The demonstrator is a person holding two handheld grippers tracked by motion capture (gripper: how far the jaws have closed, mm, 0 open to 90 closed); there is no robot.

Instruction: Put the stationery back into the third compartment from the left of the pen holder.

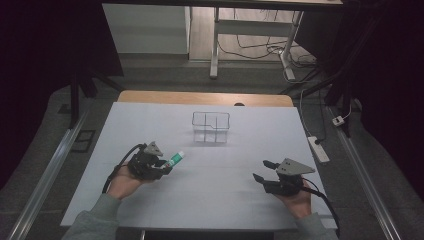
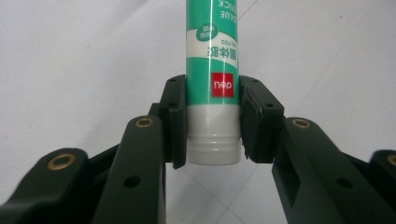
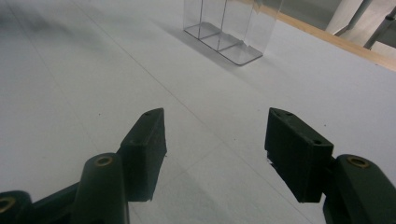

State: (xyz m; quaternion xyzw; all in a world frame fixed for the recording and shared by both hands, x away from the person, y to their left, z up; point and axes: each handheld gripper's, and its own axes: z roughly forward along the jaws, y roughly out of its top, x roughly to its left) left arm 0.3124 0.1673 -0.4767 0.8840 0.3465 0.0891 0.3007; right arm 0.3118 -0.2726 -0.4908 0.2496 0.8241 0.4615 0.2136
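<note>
A green and white glue stick point(image 1: 175, 159) point(image 2: 212, 70) is clamped near its white base by my left gripper point(image 1: 162, 167) point(image 2: 212, 123), which is shut on it and holds it a little above the white table, pointing to the right and away. My right gripper point(image 1: 264, 170) point(image 3: 215, 140) hovers at the right front of the table, open, with nothing between its jaws. A clear plastic organizer with several compartments point(image 1: 211, 127) point(image 3: 231, 28) stands empty at the middle back of the table.
The white sheet point(image 1: 200, 195) covers the table, with a wooden edge point(image 1: 205, 98) showing at the back. A power strip point(image 1: 318, 149) and cables lie on the floor to the right. Table legs stand beyond the far edge.
</note>
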